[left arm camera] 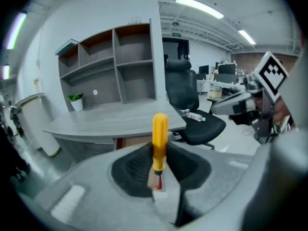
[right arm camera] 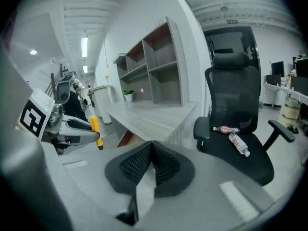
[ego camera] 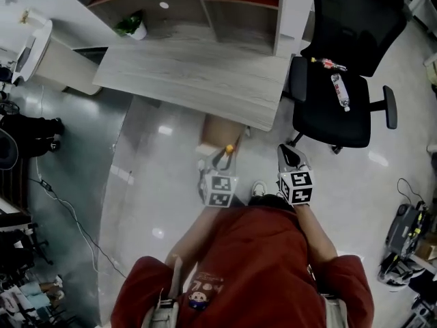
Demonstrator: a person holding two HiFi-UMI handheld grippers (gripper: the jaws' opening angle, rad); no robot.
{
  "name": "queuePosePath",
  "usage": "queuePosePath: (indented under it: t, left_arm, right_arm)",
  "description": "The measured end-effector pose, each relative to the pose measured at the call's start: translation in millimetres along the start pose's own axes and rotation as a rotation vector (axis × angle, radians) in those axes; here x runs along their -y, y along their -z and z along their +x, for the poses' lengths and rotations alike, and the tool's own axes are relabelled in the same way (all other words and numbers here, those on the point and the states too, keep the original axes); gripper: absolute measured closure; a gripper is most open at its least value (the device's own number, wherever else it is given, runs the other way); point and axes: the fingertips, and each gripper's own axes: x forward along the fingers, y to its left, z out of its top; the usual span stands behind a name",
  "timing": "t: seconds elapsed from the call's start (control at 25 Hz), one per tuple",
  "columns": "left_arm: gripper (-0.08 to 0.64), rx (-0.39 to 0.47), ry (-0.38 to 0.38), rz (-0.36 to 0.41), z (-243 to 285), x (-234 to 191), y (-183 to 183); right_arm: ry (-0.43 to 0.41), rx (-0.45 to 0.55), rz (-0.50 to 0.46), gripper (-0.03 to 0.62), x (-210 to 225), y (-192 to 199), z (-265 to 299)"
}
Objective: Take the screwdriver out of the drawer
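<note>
Left gripper (left arm camera: 159, 177): partly closed on a yellow, round-handled plastic screwdriver (left arm camera: 160, 138). The pads pinch low, at the handle's base by the red neck, and the handle stands upright above them.
Right gripper (right arm camera: 153, 150): ribbed black pads pressed together, nothing between them.
Screwdriver, place: in the air, near side of the bench (ego camera: 198, 74), in no drawer.
Screwdriver, handling: looks light and stiff. The smooth handle is likely slippery and may swivel in so low a pinch. Mid-handle, across the thick part, would be the surer hold.
Pads: ribbed black rubber set in matte grey shells.
Bench: pale grey wood-grain top, bare.
Far right: black mesh office chair (ego camera: 341, 108) with two plastic bottles (ego camera: 339, 89) on its seat.
Floor: glossy, pale.
</note>
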Motion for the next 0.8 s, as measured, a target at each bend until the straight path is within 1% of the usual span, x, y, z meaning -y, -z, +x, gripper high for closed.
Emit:
queuePosePath:
  t: [0.2, 0.28, 0.4, 0.52, 0.6, 0.8]
  left_arm:
    - [0.479, 0.051, -0.023, -0.003, -9, -3, -14]
    - [0.479, 0.058, -0.029, -0.014, -14, -5, -17]
    - [0.479, 0.074, -0.033, -0.053, -21, -7, -22]
    - [0.479, 0.101, -0.035, -0.067, -29, -8, -31]
    - [0.479, 0.119, -0.043, -0.075, -36, -10, -38]
    - [0.479, 0.171, -0.071, -0.084, -53, -16, -53]
  right_arm:
    - [-0.008, -0.027, 0.038, 0.591, 1, -14, -2]
    - [-0.009, -0.012, 0.03, 0.591, 0, -21, -5]
    - [-0.003, 0.018, 0.015, 0.591, -1, -31, -8]
    - [-0.009, 0.031, 0.011, 0.591, -4, -40, -10]
    - [-0.015, 0.041, -0.002, 0.591, -8, -47, -13]
    - [-0.008, 0.074, -0.079, 0.591, -14, -61, -22]
